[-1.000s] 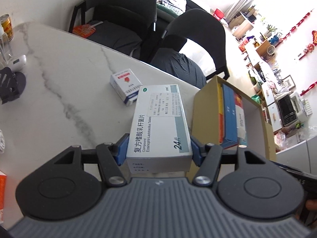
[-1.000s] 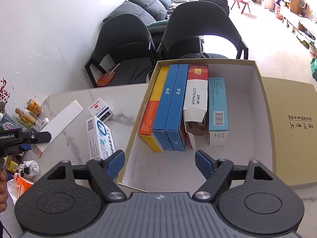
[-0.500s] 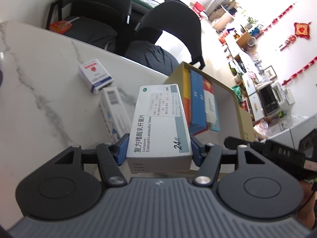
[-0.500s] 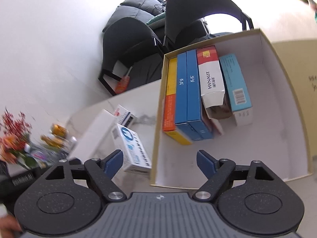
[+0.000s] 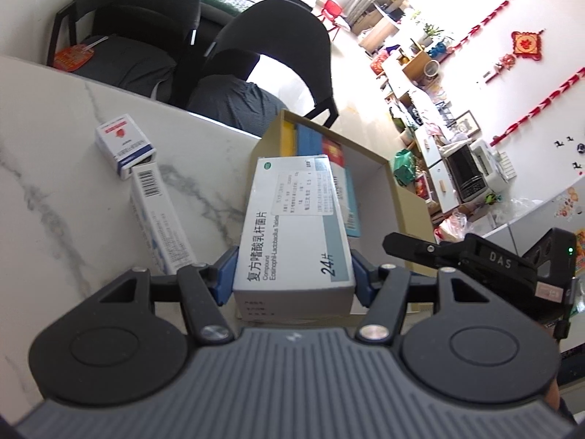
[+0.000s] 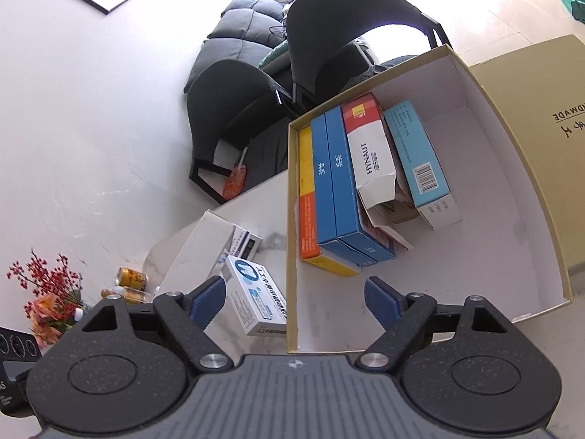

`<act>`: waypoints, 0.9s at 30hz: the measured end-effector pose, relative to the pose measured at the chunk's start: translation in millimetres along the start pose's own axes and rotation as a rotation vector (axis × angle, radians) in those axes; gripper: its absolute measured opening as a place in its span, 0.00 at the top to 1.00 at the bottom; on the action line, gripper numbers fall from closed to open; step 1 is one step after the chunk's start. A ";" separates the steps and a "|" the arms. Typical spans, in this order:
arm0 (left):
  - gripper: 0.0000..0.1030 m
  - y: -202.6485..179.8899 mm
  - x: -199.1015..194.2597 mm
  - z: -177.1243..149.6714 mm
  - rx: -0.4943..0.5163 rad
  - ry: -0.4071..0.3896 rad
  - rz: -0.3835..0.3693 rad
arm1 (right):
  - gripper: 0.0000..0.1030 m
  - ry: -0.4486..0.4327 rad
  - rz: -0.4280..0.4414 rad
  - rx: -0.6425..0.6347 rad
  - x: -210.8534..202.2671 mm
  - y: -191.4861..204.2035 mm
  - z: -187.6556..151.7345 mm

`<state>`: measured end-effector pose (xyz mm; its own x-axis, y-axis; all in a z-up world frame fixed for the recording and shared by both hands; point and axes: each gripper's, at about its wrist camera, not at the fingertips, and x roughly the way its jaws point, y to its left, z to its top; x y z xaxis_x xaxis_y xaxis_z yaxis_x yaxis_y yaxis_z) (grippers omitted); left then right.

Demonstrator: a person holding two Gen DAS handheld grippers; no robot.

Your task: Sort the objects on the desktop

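Change noted: the left claw (image 5: 294, 278) has carried the grey-and-white medicine box (image 5: 292, 234) across the bench (image 5: 62, 168) toward the cardboard box (image 6: 475, 256). A second ago the cardboard box lay off to the side of the load in the left wrist view; now the load's far end overlaps the near wall of the cardboard box, above the packets filed inside. The right wrist view has meanwhile rolled, so the cardboard box now sits tilted in it.

Meaning for the task: in my judgement the sorting is at the delivery step. The medicine box is not yet in the cardboard box. Open floor remains in the cardboard box beside the pale blue packet (image 6: 420, 161). Two small packets (image 5: 146, 183) remain on the bench just outside the cardboard box's left wall.

Pose: the left claw is pinching the medicine box by its long sides and points down at a slant toward the cardboard box. The right claw (image 6: 294, 301) hangs over the near corner of the cardboard box, also slanted down; its jaws are opening, with nothing between them.
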<state>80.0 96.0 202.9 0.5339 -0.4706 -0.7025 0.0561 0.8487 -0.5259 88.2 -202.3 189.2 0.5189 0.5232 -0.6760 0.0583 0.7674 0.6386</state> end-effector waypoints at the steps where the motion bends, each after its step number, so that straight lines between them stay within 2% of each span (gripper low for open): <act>1: 0.42 -2.7 1.0 -0.1 0.004 0.001 -0.006 | 0.16 -0.002 0.012 0.009 -1.1 -1.1 0.4; 6: 0.42 -15.4 7.8 -1.9 0.028 0.011 -0.025 | 0.16 -0.014 0.081 0.071 -5.2 -6.2 3.9; 27: 0.42 -20.4 18.6 -3.4 0.029 0.031 -0.047 | 0.15 -0.036 0.126 0.135 -14.9 -9.6 10.8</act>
<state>85.9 69.1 198.9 0.5041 -0.5170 -0.6918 0.1049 0.8318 -0.5451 89.1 -221.4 197.1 0.5594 0.5963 -0.5757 0.1040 0.6386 0.7625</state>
